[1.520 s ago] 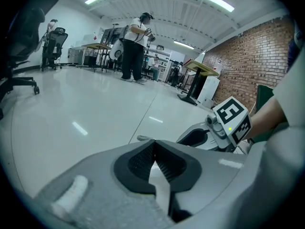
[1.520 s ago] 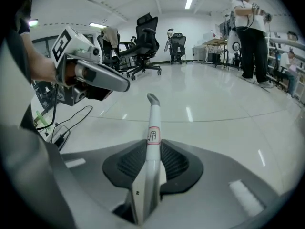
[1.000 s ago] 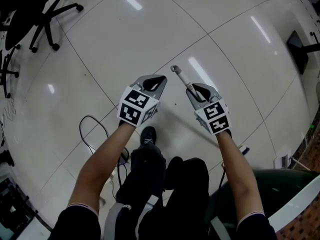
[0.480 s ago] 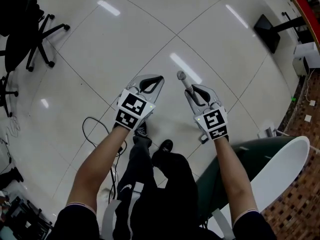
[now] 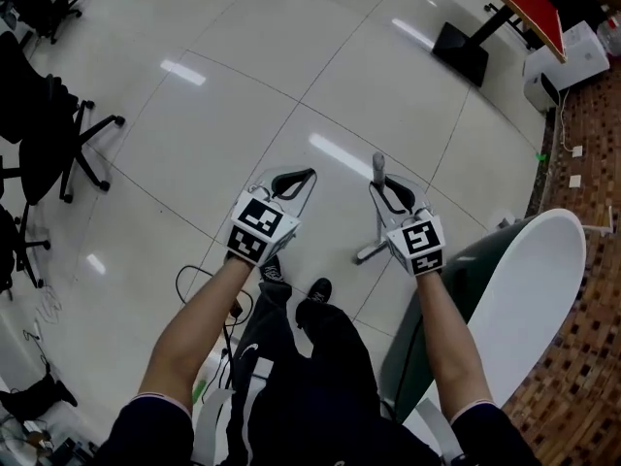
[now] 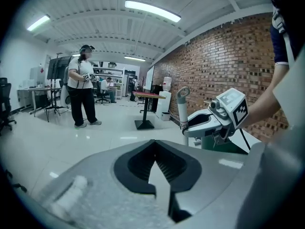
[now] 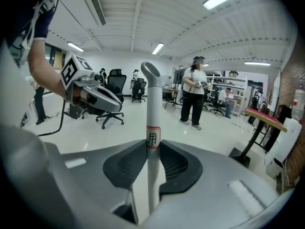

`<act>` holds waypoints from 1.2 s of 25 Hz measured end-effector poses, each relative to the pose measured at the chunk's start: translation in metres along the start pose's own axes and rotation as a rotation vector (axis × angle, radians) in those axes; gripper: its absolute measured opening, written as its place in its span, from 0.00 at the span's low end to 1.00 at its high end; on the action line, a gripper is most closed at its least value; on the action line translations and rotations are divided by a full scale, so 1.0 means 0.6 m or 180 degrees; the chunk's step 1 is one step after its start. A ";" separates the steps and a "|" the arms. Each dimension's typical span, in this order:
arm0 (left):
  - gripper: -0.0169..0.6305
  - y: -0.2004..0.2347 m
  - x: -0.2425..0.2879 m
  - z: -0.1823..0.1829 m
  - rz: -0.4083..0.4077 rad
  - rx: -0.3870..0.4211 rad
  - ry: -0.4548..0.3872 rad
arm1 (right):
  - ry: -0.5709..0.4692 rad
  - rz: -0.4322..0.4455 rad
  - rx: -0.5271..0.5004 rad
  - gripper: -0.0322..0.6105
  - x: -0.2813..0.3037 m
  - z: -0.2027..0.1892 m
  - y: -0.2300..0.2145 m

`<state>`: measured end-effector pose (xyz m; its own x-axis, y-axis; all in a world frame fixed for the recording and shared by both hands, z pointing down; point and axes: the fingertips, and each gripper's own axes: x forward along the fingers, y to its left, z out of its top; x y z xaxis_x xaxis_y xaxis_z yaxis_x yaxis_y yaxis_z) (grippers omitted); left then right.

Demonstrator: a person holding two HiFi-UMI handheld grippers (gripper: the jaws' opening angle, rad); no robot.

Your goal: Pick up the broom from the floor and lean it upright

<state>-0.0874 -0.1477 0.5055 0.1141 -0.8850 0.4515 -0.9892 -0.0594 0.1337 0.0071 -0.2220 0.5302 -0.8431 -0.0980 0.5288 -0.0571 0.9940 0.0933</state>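
The broom's pale grey handle [image 5: 378,166] rises nearly upright out of my right gripper [image 5: 381,186], and its lower length [image 5: 370,253] slants down toward the floor. In the right gripper view the handle [image 7: 152,104], with a red-edged label, runs straight up between the dark pads [image 7: 174,163]. The jaws are closing, pressed on it from both sides. My left gripper [image 5: 309,175] is level with it to the left, shut and empty, with its tips meeting [image 6: 153,141]. The broom head is hidden.
Black office chairs [image 5: 58,134] stand at the left. A table's black base [image 5: 461,51] is far right. A large green tub with a white rim [image 5: 529,289] is close on my right. A cable [image 5: 199,280] loops on the tiles. A person [image 7: 194,92] stands further off.
Both grippers have risen well above the floor. The broom handle has swung from a slant to nearly upright in the right gripper. The left gripper stayed shut and empty alongside.
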 end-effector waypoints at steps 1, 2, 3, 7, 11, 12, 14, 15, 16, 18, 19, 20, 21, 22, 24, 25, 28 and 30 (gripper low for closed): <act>0.03 -0.014 0.001 0.013 -0.0044 0.0025 0.0007 | -0.0020 -0.0095 0.0066 0.18 -0.020 0.005 -0.012; 0.03 -0.029 0.001 0.026 -0.0088 0.0039 0.0011 | -0.0042 -0.0200 0.0140 0.18 -0.040 0.010 -0.024; 0.03 -0.043 0.002 0.038 -0.0133 0.0056 0.0020 | -0.0070 -0.0318 0.0220 0.18 -0.060 0.014 -0.036; 0.03 -0.101 0.002 0.080 -0.0318 0.0222 0.0076 | -0.0160 -0.0757 0.0574 0.19 -0.141 0.009 -0.072; 0.03 -0.146 0.007 0.129 -0.0530 0.0368 0.0020 | -0.0244 -0.1059 0.0886 0.19 -0.197 0.012 -0.078; 0.03 -0.154 0.011 0.138 -0.0606 0.0404 0.0006 | -0.0262 -0.1126 0.0957 0.19 -0.207 0.014 -0.076; 0.03 -0.167 0.018 0.153 -0.0782 0.0485 -0.0015 | -0.0287 -0.1286 0.1087 0.19 -0.223 0.022 -0.075; 0.03 -0.170 0.023 0.160 -0.0878 0.0525 -0.0026 | -0.0299 -0.1375 0.1143 0.19 -0.229 0.030 -0.075; 0.03 -0.171 0.027 0.166 -0.0977 0.0560 -0.0036 | -0.0302 -0.1468 0.1202 0.19 -0.234 0.040 -0.075; 0.03 -0.173 0.039 0.177 -0.1207 0.0608 -0.0047 | -0.0281 -0.1698 0.1323 0.19 -0.248 0.058 -0.073; 0.03 -0.177 0.046 0.182 -0.1345 0.0626 -0.0039 | -0.0267 -0.1844 0.1378 0.19 -0.257 0.062 -0.071; 0.03 -0.183 0.053 0.186 -0.1490 0.0652 -0.0025 | -0.0255 -0.1998 0.1429 0.19 -0.268 0.064 -0.068; 0.03 -0.190 0.058 0.189 -0.1633 0.0690 -0.0010 | -0.0250 -0.2146 0.1483 0.19 -0.279 0.065 -0.066; 0.03 -0.198 0.063 0.193 -0.1768 0.0730 0.0006 | -0.0252 -0.2280 0.1538 0.19 -0.288 0.066 -0.063; 0.03 -0.211 0.071 0.197 -0.2019 0.0811 0.0036 | -0.0257 -0.2531 0.1636 0.19 -0.304 0.070 -0.057; 0.03 -0.217 0.075 0.198 -0.2133 0.0856 0.0049 | -0.0247 -0.2654 0.1681 0.19 -0.311 0.070 -0.054; 0.03 -0.241 0.082 0.201 -0.2450 0.0982 0.0076 | -0.0173 -0.3016 0.1836 0.19 -0.335 0.057 -0.041; 0.03 -0.274 0.082 0.197 -0.2690 0.1065 0.0101 | -0.0124 -0.3276 0.1974 0.19 -0.365 0.040 -0.024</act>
<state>0.0697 -0.2358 0.4015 0.8112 -0.4729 0.3440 -0.5492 -0.8181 0.1704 0.1799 -0.2136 0.3931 -0.2661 -0.8687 0.4179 -0.9517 0.3057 0.0295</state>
